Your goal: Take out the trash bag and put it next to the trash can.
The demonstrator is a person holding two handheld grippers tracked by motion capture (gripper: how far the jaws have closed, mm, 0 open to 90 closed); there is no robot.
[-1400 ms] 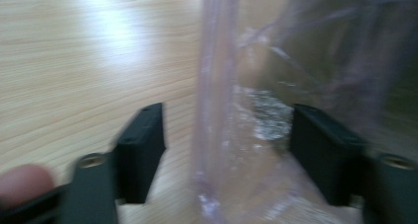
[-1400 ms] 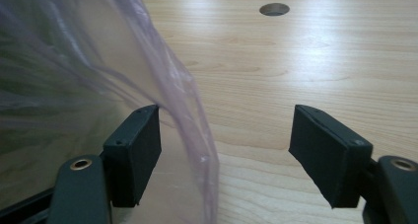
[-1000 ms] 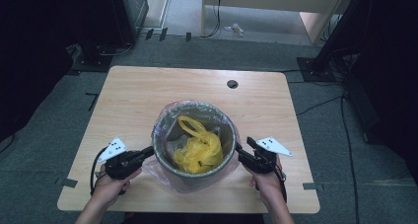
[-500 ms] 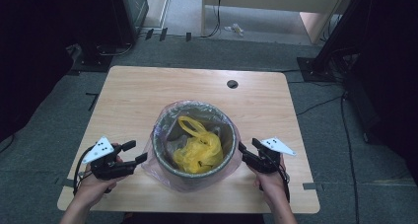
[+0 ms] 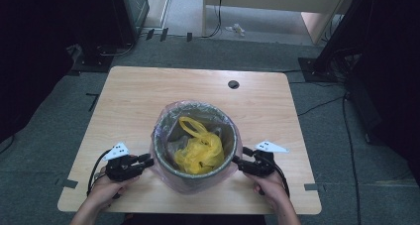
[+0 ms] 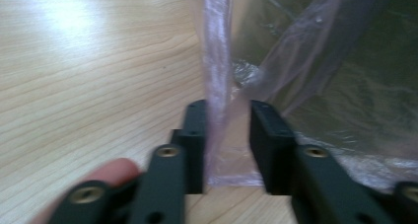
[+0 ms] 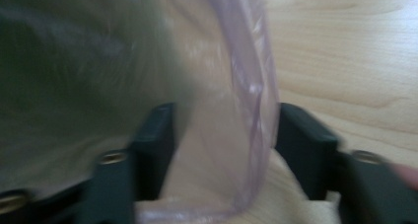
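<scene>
Where the table [image 5: 148,91] is seen from above, bin [image 5: 198,158] stands upright near front edge, yellow bag [image 5: 200,150] inside; left gripper [image 5: 146,161] has moved in vs 0.5 s ago. Left gripper view: jaws apart w/ liner [image 6: 217,86] fold between. Right gripper view: jaws apart round liner edge.

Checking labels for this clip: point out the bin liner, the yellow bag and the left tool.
bin liner [image 6: 217,76]: left gripper view, the pink fold between the jaws.
yellow bag [image 5: 200,150]: high view, its crumpled middle inside the bin.
left tool [image 5: 146,161]: high view, midway between its fingertips.
</scene>
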